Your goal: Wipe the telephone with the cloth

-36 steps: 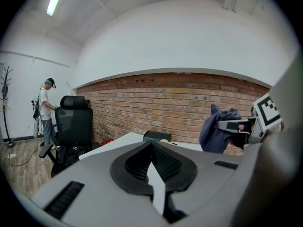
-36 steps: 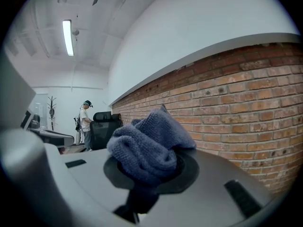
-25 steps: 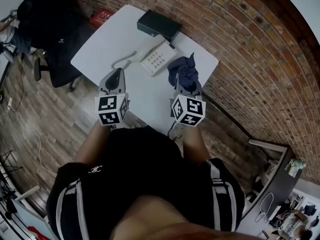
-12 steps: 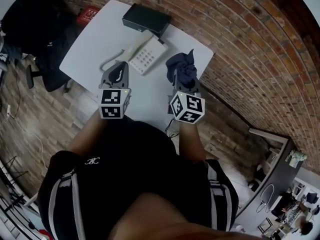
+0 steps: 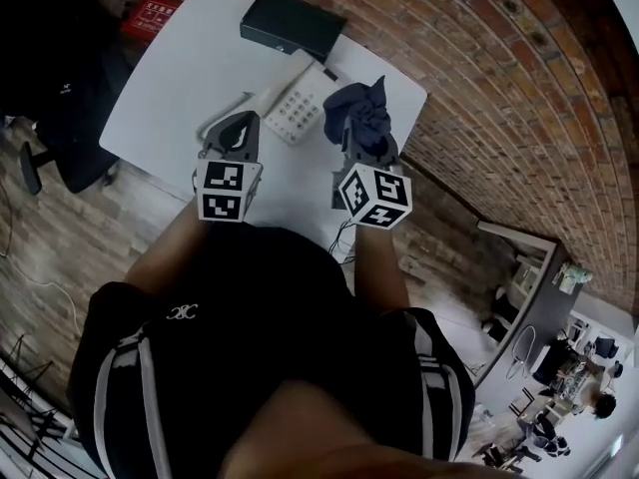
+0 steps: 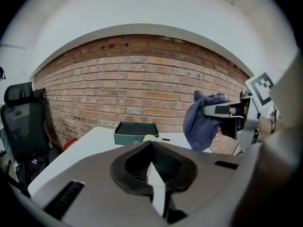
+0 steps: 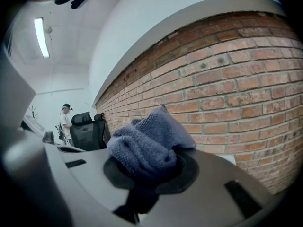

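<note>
Holding the cloth [image 7: 144,148] bunched between its jaws, the right hand-held gripper [image 5: 357,150] hovers over the tabletop [image 5: 170,88], just right of the telephone [image 5: 298,103] in the upper middle of the head view. Cloth and telephone look apart, so the wiping seems not yet begun: the cloth is in hand, and all the wiping is left.

The left hand-held gripper [image 5: 236,133] has its jaws together on nothing and hangs left of the telephone, near the handset [image 5: 238,108], which appears to lie beside the base rather than on it.

A black box [image 5: 292,23] sits just above the telephone in the frame, close to it. A brick wall [image 5: 499,88] fills the right side, and a black chair [image 5: 55,118] stands at the left edge.

Nothing blocks the way from cloth to keypad. The loose handset and the box close by would likely crowd the strokes on those sides.
</note>
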### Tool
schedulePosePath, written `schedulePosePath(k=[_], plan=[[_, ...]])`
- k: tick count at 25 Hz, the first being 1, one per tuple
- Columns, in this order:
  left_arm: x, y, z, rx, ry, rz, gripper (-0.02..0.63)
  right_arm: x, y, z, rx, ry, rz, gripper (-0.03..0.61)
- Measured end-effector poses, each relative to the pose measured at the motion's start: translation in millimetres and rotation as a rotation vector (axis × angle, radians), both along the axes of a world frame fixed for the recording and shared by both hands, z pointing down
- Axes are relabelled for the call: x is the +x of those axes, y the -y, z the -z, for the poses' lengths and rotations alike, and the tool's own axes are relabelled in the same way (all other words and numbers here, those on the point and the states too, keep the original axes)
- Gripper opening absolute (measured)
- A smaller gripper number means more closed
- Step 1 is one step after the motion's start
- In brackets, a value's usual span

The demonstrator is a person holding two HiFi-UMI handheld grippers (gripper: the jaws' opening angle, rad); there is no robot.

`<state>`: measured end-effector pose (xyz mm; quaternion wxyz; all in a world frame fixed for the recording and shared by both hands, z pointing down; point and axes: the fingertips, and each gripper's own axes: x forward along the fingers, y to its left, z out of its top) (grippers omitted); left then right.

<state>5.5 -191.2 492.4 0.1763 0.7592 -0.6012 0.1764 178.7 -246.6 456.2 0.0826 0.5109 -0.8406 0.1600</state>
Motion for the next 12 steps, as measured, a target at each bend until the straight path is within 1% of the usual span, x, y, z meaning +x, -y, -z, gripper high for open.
schedulePosePath(k=[3,5,7,12], plan=[[-17,6,-1,0.001,-0.009,-0.033,-0.008,-23,12,-1,-0.006,-0.013,-0.02,0.046],[-26,7,1,0.006,-0.027,-0.039,-0.008,-36,20,-2,-0.011,-0.03,-0.017,0.047],[-39,8,0,0.005,-0.044,-0.029,-0.008,-49,30,-1,-0.009,-0.05,-0.01,0.047],[-87,12,-10,-0.021,-0.078,0.018,-0.008,-83,58,-5,0.015,-0.104,0.004,0.047]])
